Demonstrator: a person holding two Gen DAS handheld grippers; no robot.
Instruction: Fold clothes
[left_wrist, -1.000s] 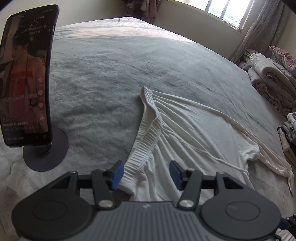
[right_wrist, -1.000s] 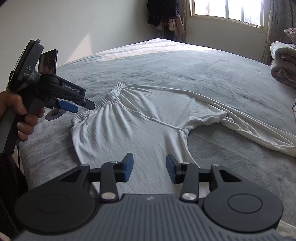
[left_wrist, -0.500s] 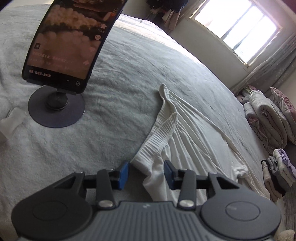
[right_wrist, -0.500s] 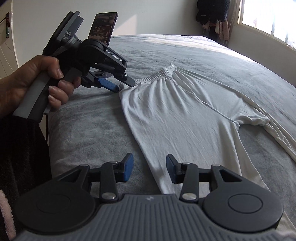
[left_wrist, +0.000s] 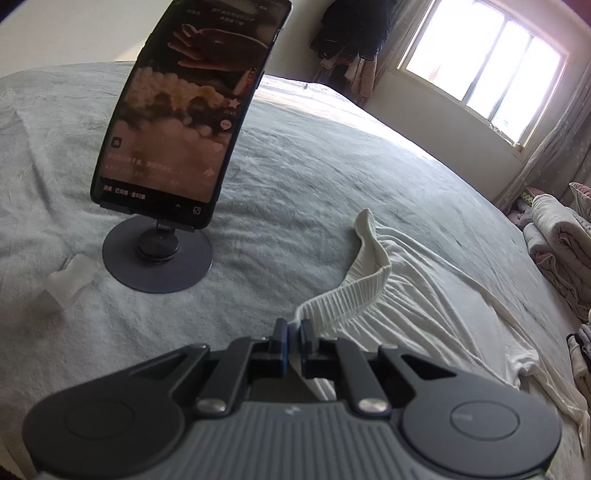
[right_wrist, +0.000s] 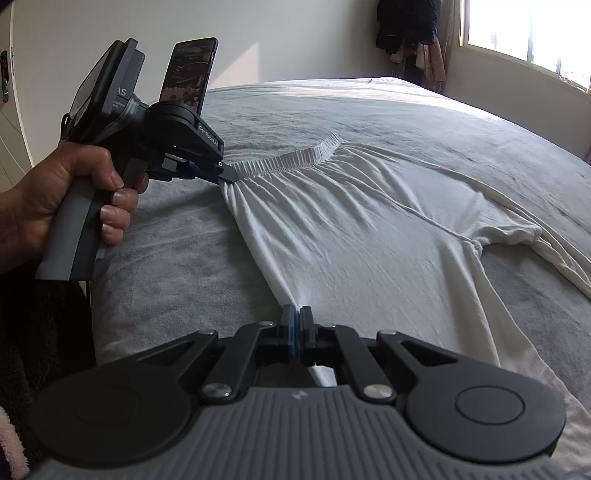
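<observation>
Right wrist view: both corners are pinched, left hand-held gripper (right_wrist: 225, 176) on the waistband, right hand-held gripper (right_wrist: 296, 321) on the white trousers' (right_wrist: 369, 236) side edge; no fold made yet.

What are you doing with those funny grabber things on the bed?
A person is folding a pair of white cotton trousers spread flat on the grey bed. The left gripper is shut on the ribbed waistband corner, and the right gripper is shut on the trousers' near side edge. A black phone on a round stand plays nearby.

Both claws now clamp trousers (right_wrist: 351, 229)
</observation>
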